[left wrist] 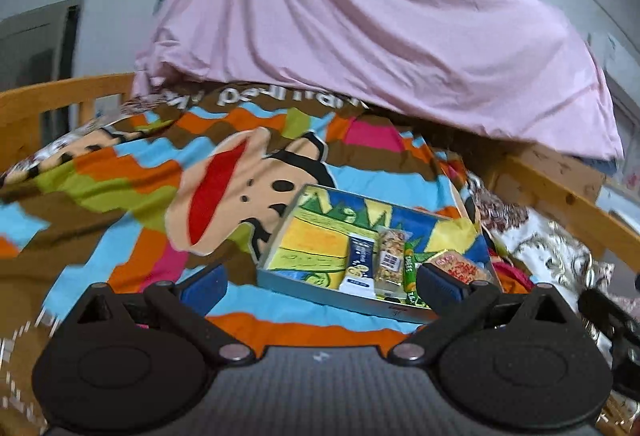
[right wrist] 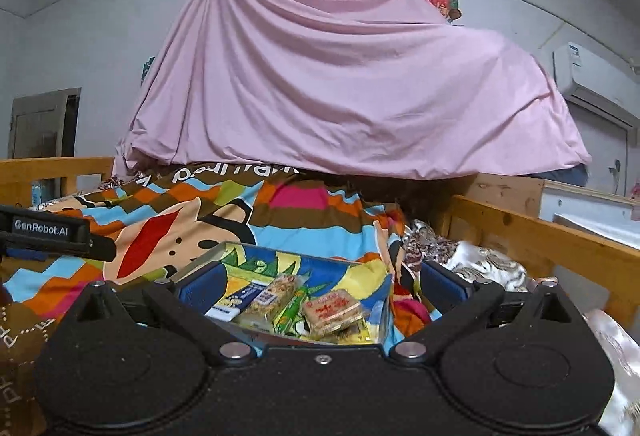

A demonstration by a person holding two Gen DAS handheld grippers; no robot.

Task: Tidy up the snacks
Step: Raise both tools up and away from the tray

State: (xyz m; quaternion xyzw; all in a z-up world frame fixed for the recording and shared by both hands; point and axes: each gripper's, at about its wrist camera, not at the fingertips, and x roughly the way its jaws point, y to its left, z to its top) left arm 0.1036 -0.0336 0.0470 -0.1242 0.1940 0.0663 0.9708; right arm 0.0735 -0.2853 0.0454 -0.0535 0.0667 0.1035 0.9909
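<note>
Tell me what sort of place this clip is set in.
Most likely a bedroom, on a bed: a cartoon-print quilt spreads between wooden bed rails, a pink sheet hangs from a wall line, and an air conditioner is mounted on the wall.

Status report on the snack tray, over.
Left gripper and right gripper open, empty. Four snacks lie side by side in tray. Nothing blocking.
</note>
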